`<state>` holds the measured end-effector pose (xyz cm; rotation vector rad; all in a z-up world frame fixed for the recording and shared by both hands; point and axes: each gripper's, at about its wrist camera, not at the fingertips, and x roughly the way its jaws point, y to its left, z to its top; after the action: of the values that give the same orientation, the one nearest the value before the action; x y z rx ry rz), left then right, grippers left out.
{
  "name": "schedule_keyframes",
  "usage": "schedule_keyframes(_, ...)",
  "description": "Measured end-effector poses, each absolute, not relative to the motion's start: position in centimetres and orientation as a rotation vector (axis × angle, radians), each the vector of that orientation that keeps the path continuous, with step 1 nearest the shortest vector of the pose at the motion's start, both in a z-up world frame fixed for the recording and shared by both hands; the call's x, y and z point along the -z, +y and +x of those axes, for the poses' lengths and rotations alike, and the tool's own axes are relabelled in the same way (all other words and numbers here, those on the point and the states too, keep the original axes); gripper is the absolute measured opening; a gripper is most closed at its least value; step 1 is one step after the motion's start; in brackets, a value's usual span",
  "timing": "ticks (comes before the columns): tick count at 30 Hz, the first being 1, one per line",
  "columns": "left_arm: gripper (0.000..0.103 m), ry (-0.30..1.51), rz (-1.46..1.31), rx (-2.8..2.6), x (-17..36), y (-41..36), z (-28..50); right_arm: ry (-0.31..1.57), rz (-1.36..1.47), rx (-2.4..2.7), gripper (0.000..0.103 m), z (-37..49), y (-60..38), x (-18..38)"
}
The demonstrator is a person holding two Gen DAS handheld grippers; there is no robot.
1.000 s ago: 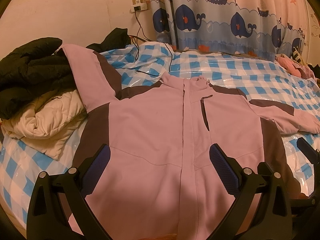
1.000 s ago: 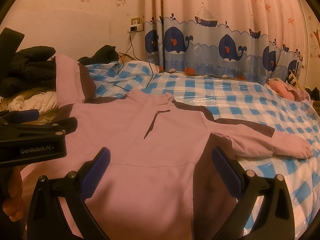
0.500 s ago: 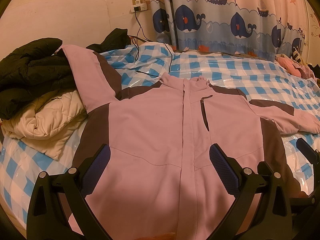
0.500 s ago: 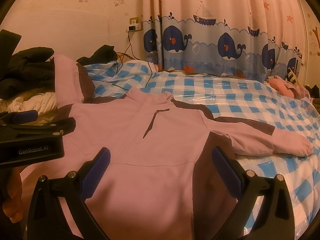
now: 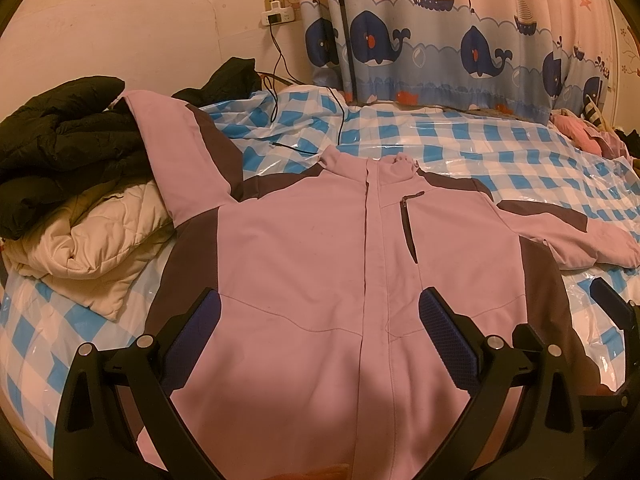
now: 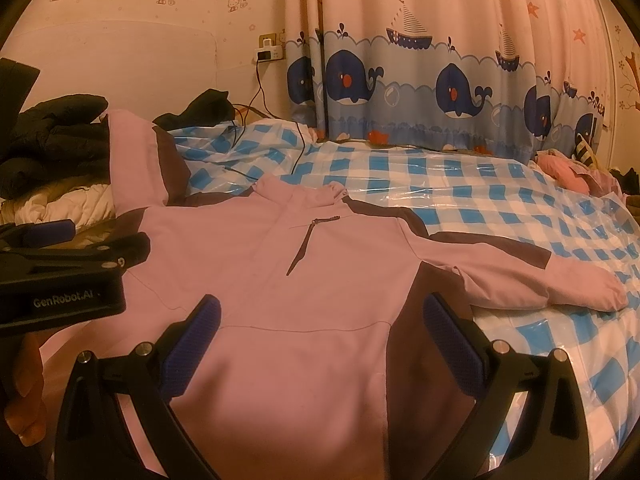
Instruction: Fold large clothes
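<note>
— On the blue-and-white checked plastic bed cover (image 5: 460, 148), what lies spread out?
— A large pink jacket with dark brown panels (image 5: 312, 248), front up, zipped, collar toward the whale-print curtain (image 5: 440, 40). One sleeve runs up onto a black padded coat (image 5: 60, 136) heaped over a cream quilted blanket (image 5: 92, 240).
— And the grippers?
— Left gripper (image 5: 318, 320) and right gripper (image 6: 320, 322) hover above the hem, jaws spread wide, holding nothing.
</note>
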<state>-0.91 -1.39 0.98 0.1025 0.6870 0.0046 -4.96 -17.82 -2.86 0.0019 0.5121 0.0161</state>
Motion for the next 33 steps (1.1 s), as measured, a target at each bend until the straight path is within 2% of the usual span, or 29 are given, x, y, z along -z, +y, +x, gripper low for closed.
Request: schedule_keyframes(33, 0.095, 0.684, 0.104, -0.005, -0.93, -1.43, -1.03, 0.517, 0.007, -0.016, 0.097, -4.82, -17.89, 2.72)
